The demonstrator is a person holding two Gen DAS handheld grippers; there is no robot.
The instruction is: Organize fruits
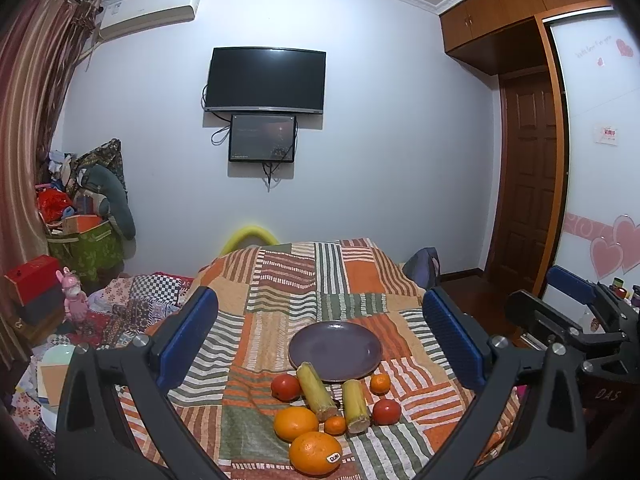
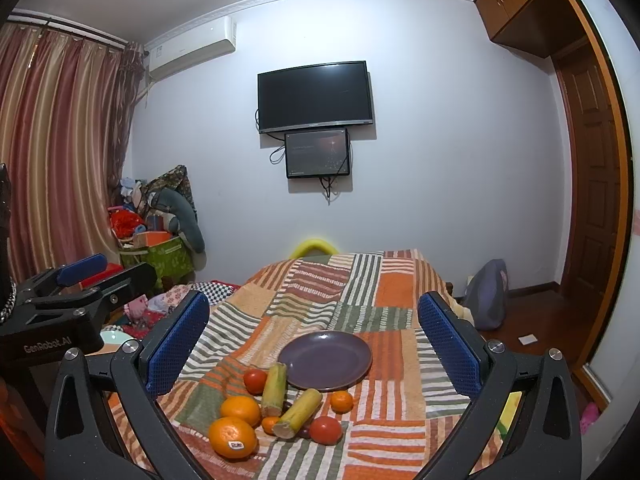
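An empty purple plate (image 1: 335,350) (image 2: 325,360) lies on a patchwork striped cloth (image 1: 280,280) (image 2: 360,280). In front of it lie two large oranges (image 1: 315,453) (image 2: 233,437), two small tangerines (image 1: 380,383) (image 2: 341,401), two red tomatoes (image 1: 286,387) (image 2: 326,430) and two yellow-green sugarcane pieces (image 1: 317,391) (image 2: 299,413). My left gripper (image 1: 320,336) is open and empty, above and behind the fruit. My right gripper (image 2: 314,344) is open and empty, likewise held back. Each gripper shows at the edge of the other's view.
A wall-mounted TV (image 1: 265,80) and a smaller screen hang on the far wall. Cluttered boxes and bags (image 1: 84,220) stand at the left by the curtain. A wooden door (image 1: 528,176) and wardrobe are at the right. A grey bag (image 2: 488,296) leans by the table.
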